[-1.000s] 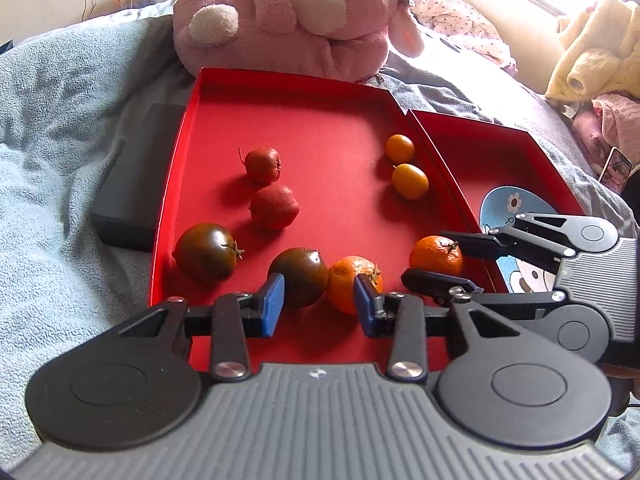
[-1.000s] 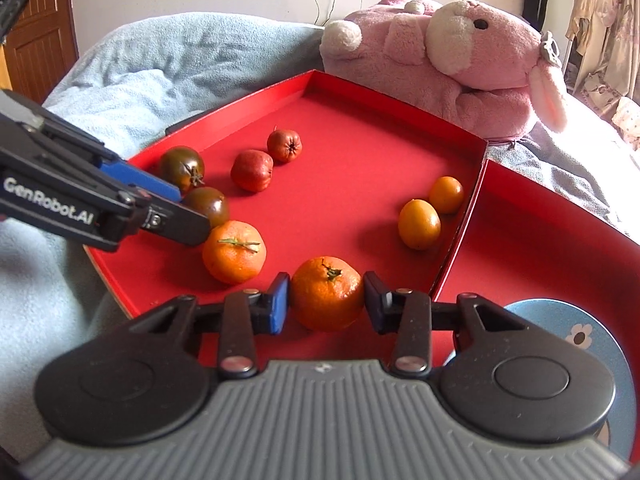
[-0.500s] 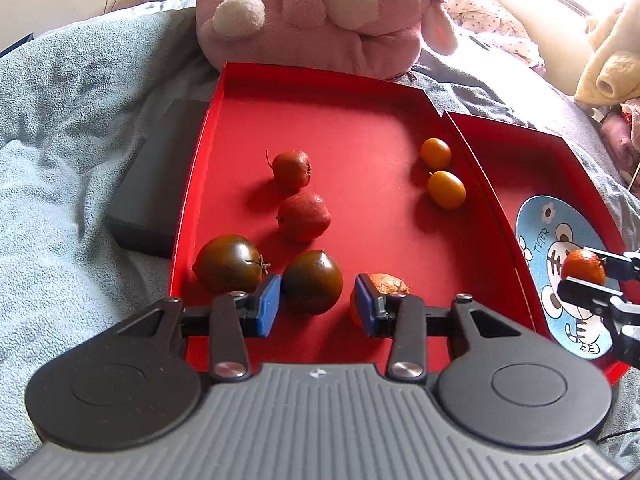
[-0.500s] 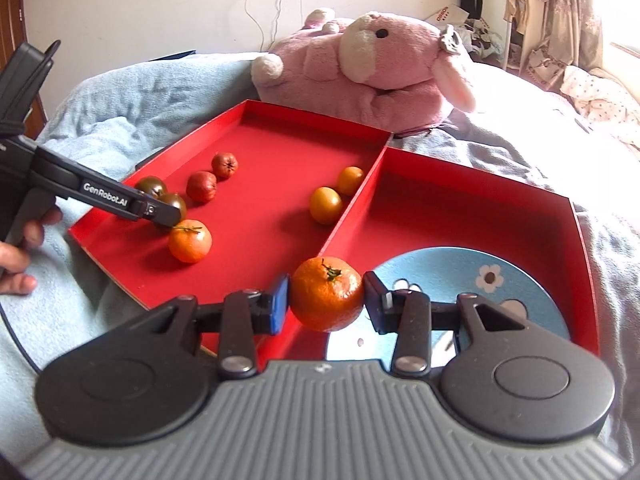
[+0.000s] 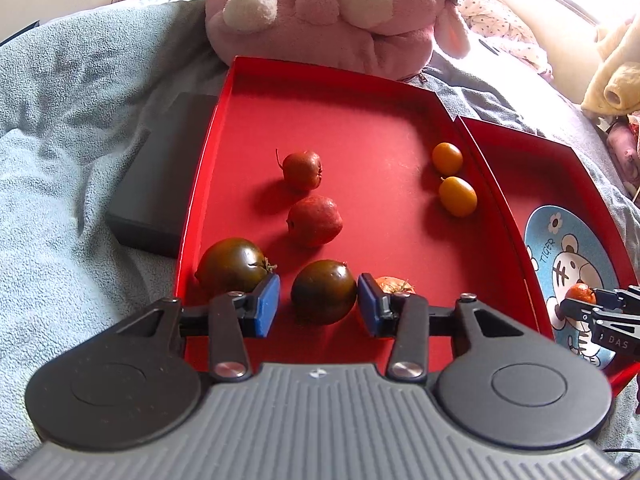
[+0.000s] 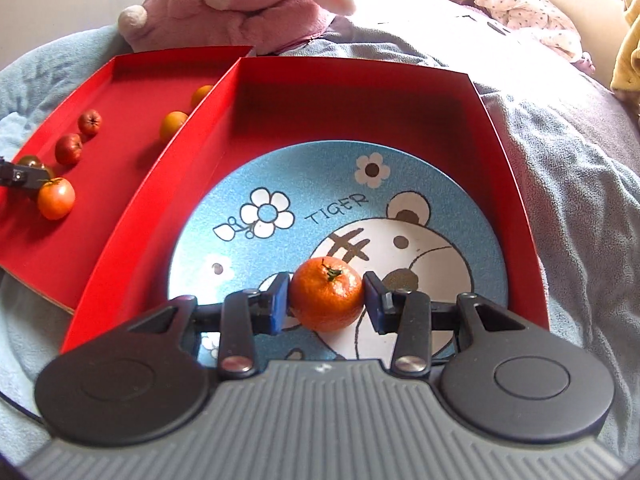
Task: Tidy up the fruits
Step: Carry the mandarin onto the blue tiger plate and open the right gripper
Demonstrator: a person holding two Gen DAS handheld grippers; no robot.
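Note:
My right gripper is shut on a mandarin and holds it over the blue tiger plate in the right red tray. It also shows in the left wrist view. My left gripper is open in the left red tray, its jaws on either side of a dark tomato without touching it. A second dark tomato, two red fruits, two kumquats and another mandarin lie in that tray.
A pink plush toy lies behind the trays. A black box sits left of the left tray. Everything rests on a grey-blue blanket. Yellow cloth is at the far right.
My right gripper carried the mandarin out of the left tray, rightward, to above the tiger plate. My left gripper shifted so the dark tomato now sits between its open jaws.

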